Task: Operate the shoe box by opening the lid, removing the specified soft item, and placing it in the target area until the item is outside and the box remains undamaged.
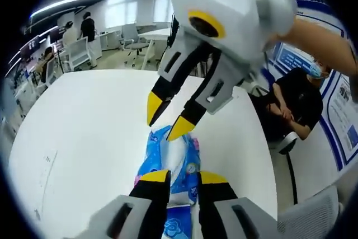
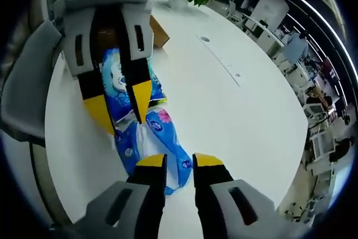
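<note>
A blue soft pack (image 1: 170, 163) lies on a white surface (image 1: 84, 132), stretched between two pairs of yellow-tipped tongs. The left tongs (image 1: 183, 177) are slightly parted at its near end; whether they grip it is unclear. The right tongs (image 2: 180, 160) also stand slightly apart, at its opposite end.

Left tongs (image 1: 183, 178) over blue packet (image 1: 174, 160), right tongs (image 1: 166, 120) above, white table (image 1: 89, 138)

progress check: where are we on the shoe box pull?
Done: the blue soft pack is out, lying on the white table.
In hand: left gripper and right gripper work opposite ends of it, jaws apart.
Left: release and withdraw. A brown box corner shows behind; lid state unclear.
</note>
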Available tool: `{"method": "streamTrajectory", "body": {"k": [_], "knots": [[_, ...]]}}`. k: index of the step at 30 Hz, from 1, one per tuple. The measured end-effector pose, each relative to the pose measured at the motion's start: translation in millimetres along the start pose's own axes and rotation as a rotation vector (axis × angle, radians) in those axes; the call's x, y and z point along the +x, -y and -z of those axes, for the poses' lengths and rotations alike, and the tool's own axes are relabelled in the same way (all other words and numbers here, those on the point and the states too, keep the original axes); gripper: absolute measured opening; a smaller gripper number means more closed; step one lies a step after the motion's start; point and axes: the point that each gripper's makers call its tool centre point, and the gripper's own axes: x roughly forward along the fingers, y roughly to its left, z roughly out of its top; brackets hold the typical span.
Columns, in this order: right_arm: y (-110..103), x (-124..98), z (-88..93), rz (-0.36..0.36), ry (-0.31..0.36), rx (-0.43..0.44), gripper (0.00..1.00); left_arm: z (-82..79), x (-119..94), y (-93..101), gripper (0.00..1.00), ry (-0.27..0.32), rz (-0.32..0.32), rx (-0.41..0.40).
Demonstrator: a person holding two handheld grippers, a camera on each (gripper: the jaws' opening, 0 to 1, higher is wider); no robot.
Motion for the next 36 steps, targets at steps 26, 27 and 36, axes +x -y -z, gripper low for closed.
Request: {"method": "streamTrajectory", "body": {"k": [26, 27, 36], "knots": [[-44.5, -49.7, -36.5, 0.112, 0.15, 0.293, 0.63, 31.0, -111.2, 3.9, 0.52, 0.175, -0.169, -0.117], [-46.8, -51.1, -37.8, 0.112, 0.155, 0.3, 0.65, 32.8, -114.7, 4.0, 0.53, 0.181, -0.173, -0.123], [-63.8, -63.5, -52.5, 0.133, 0.202, 0.355, 0.8, 46.9, -166.8, 9.4, 0.66, 0.254, -0.237, -0.153]]}}
